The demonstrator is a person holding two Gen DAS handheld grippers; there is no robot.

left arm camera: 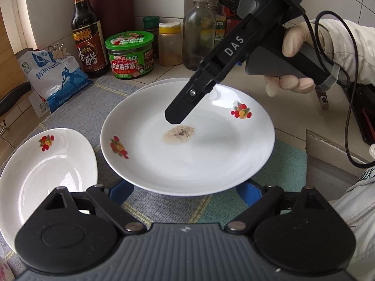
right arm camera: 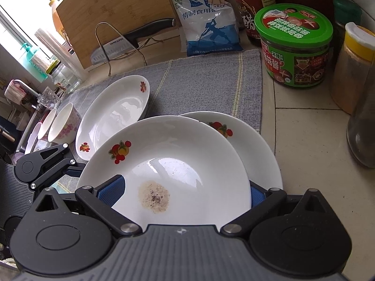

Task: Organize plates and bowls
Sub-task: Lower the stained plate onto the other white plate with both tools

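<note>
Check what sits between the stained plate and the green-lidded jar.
Right wrist view: a second white plate peeking from under the stained plate, then bare tile up to the jar.

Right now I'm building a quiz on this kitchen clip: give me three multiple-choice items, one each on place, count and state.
1. The top plate overlaps: A another plate, B the salt bag, C the knife.
2. Fruit-print plates in view: A one, B three, C five.
3. The top plate's centre is: A clean, B cracked, C soiled.

Key: A, a second plate pokes out beneath it; B, a third plate lies beside those two; C, a brownish speckled residue sits there.
</note>
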